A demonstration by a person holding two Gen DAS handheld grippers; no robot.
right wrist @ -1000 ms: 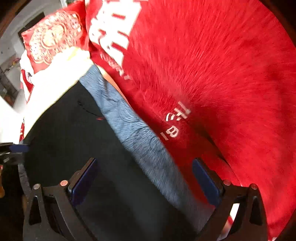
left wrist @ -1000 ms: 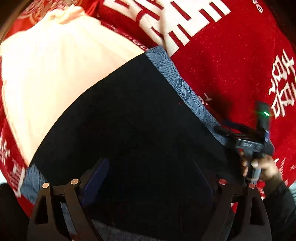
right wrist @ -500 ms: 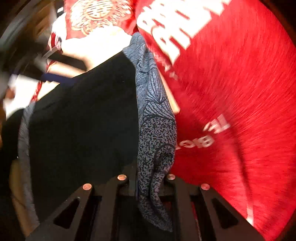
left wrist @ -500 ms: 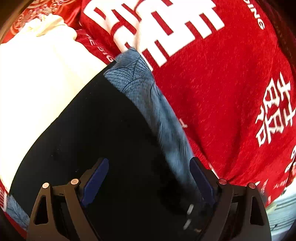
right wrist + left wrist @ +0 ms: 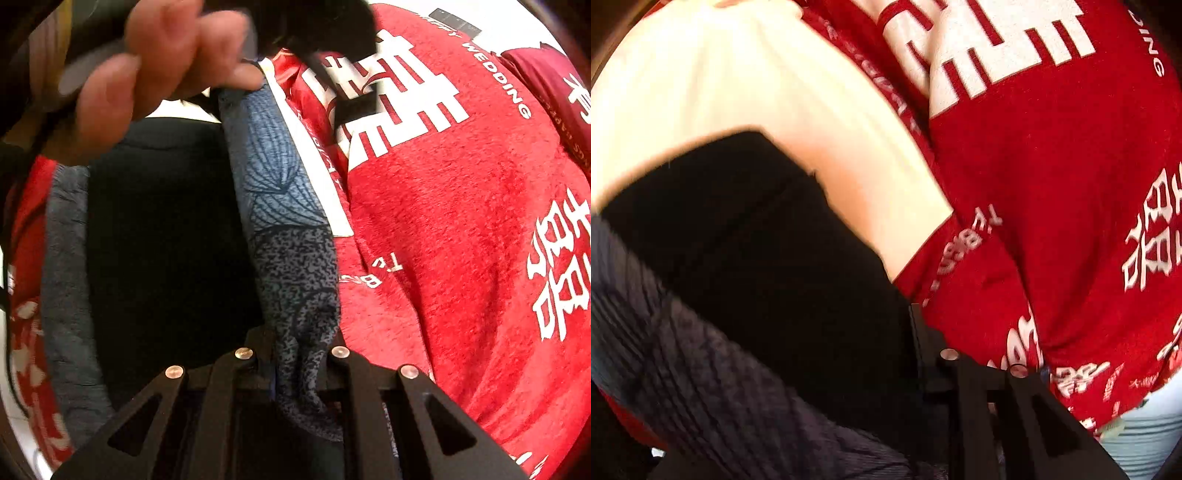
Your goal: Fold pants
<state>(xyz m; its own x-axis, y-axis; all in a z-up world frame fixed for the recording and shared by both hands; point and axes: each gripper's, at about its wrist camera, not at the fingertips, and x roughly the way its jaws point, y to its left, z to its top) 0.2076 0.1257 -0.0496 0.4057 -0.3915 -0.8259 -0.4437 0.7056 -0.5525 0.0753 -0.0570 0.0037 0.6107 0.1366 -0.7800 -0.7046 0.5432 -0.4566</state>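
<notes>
- Pants (image 5: 162,236): black, blue-grey patterned band, lying on red blanket (image 5: 461,229).
- Right gripper (image 5: 295,362): clenched on band.
- Left gripper (image 5: 916,354): clenched on pants.
- Hand (image 5: 155,70): above pants.

The pants (image 5: 162,236) are matt black cloth with a knit blue-grey waistband (image 5: 295,266), printed with fine leaf lines and speckle. Under them lies a fuzzy red towel-like blanket (image 5: 461,229) with flat white lettering. The right gripper (image 5: 291,363) is matt black plastic with shiny metal rivets. A smooth cream cloth (image 5: 738,92) lies ahead of the left gripper (image 5: 916,354).
</notes>
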